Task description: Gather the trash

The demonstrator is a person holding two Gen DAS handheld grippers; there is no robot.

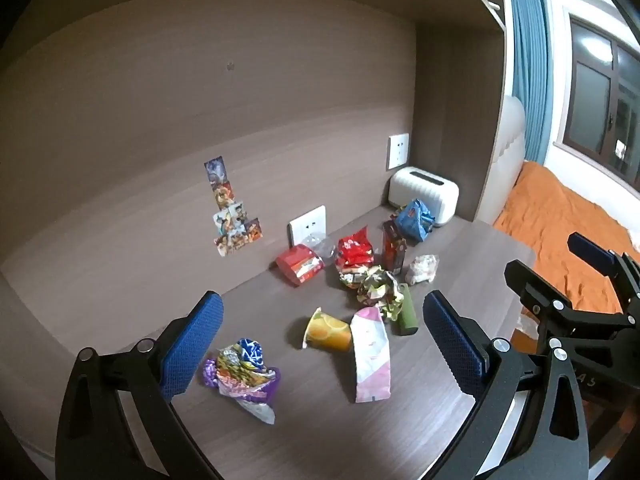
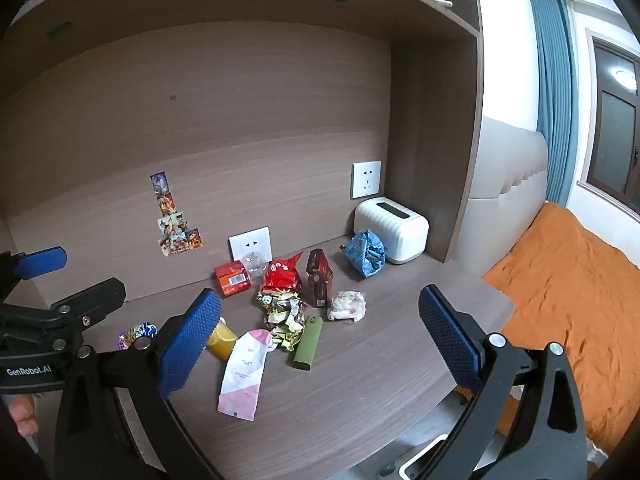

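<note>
Both my tools, left tool (image 1: 320,344) and right tool (image 2: 320,340), hang spread and empty over the worktop (image 2: 360,392); nearest pink wrapper (image 2: 244,376) looks light, crinkly, slippery, so I'd pinch its raised edge.

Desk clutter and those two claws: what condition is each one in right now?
left claw: open, empty
right claw: open, empty
orange cup: tipped on its side
pink packet: lying flat
green tube: lying down
brown box: upright
blue bag: crumpled
</note>
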